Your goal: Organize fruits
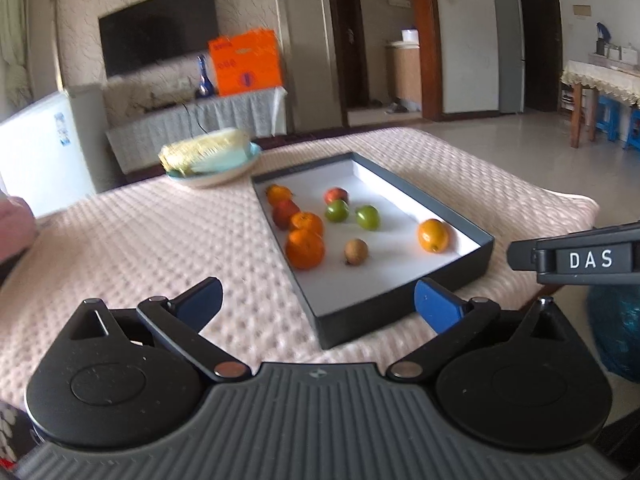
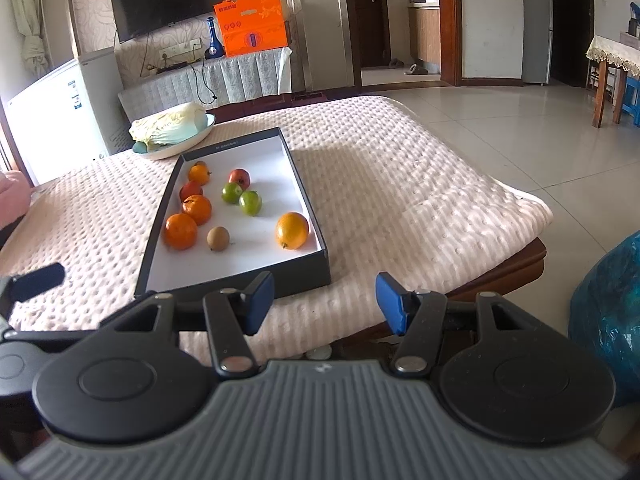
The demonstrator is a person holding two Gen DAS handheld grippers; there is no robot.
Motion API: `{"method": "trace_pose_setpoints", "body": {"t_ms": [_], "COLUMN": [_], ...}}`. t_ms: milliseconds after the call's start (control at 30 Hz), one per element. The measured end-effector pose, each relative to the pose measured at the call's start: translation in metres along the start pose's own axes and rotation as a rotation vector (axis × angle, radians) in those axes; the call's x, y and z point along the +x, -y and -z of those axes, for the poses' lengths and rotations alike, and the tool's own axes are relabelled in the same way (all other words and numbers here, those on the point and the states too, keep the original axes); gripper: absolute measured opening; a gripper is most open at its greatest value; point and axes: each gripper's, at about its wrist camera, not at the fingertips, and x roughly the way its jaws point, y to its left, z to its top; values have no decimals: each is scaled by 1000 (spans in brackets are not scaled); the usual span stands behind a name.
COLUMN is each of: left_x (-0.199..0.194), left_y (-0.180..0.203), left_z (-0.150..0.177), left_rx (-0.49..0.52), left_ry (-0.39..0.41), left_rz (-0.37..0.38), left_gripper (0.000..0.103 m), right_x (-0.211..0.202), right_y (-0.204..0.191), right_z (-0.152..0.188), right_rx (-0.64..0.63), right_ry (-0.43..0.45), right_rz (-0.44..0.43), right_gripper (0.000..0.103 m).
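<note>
The dark box (image 2: 240, 280) contained nine fruits. Four were orange: three (image 2: 181, 231) (image 2: 197, 209) (image 2: 199, 173) along the left wall and one (image 2: 292, 230) near the right wall. Two were green (image 2: 231, 192) (image 2: 250, 203). Two were red (image 2: 239, 178) (image 2: 190, 190). One was small and brown (image 2: 218, 238). One plate (image 2: 168, 153) carried one cabbage (image 2: 170, 127). Two grippers were present.

Each gripper is black with two round discs, a grey ribbed base and silver round pins on its bent links; the left gripper (image 1: 318, 300) and right gripper (image 2: 325, 302) have blue pads, and the right one's side shows white letters DAS
</note>
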Motion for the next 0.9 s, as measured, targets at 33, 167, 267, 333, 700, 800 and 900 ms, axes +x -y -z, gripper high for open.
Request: {"method": "trace_pose_setpoints", "body": {"t_ms": [33,167,267,333,700,800,900], "left_x": [-1,3,4,5,0,-5,-5], "left_y": [-1,-6,-4,-4,7,7,7], "left_z": [0,-4,-3,-2,0,3,3], "left_rx": [-6,-52,-47,-49,3,10,18], "left_ry": [1,-50,-66,-76,-91,-60,-52], "left_rz": [7,75,68,88,194,206,198], "left_gripper": [103,103,103,103,103,103,103], "right_x": [0,-1,-1,-1,-1,-1,0], "right_y": [0,1,1,2,4,5,6], "right_z": [0,0,0,-1,-1,-2,-2], "right_rx": [1,4,5,9,20,24,28], "right_ry": [1,2,2,3,4,4,5], "right_rz": [0,0,0,0,0,2,3], "right_gripper": [59,59,59,59,59,59,59]}}
